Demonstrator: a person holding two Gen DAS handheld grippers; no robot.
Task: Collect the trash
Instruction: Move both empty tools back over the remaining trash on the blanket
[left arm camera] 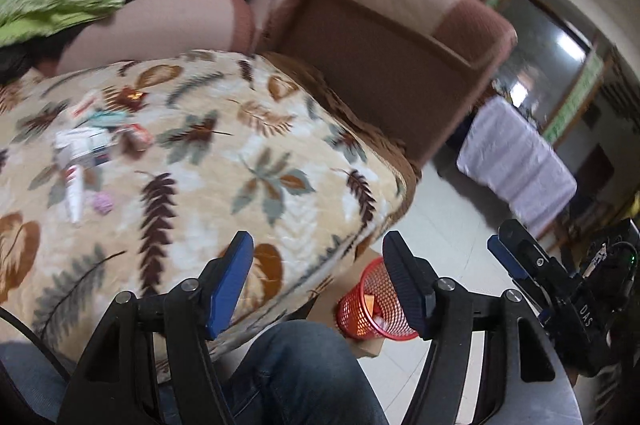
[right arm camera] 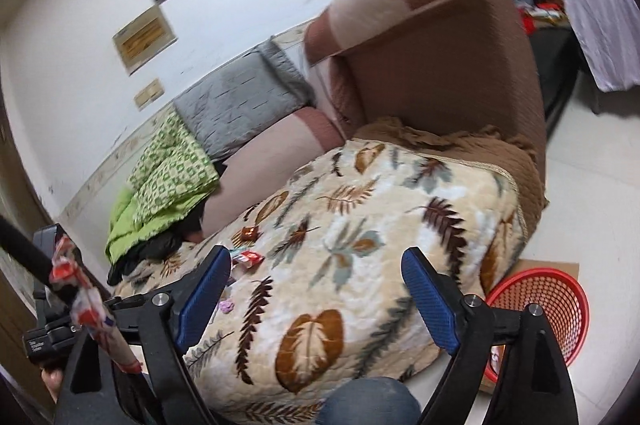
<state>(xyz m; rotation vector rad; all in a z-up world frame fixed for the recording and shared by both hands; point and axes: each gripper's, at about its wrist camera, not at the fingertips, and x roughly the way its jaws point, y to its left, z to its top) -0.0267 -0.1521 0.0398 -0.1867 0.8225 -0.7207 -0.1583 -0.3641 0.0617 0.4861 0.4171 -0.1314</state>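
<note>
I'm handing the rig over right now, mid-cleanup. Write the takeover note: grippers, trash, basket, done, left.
Left gripper: open, nothing between the pads in its own view.
Right gripper: open, empty.
A red-and-white wrapper hangs by the left rig in the right view; what holds it is unclear.
Red mesh basket: on the floor beside the seat.
Done: a few scraps show inside the basket.
Left: the wrappers, white tube and small pink scrap on the leaf-print blanket.
</note>
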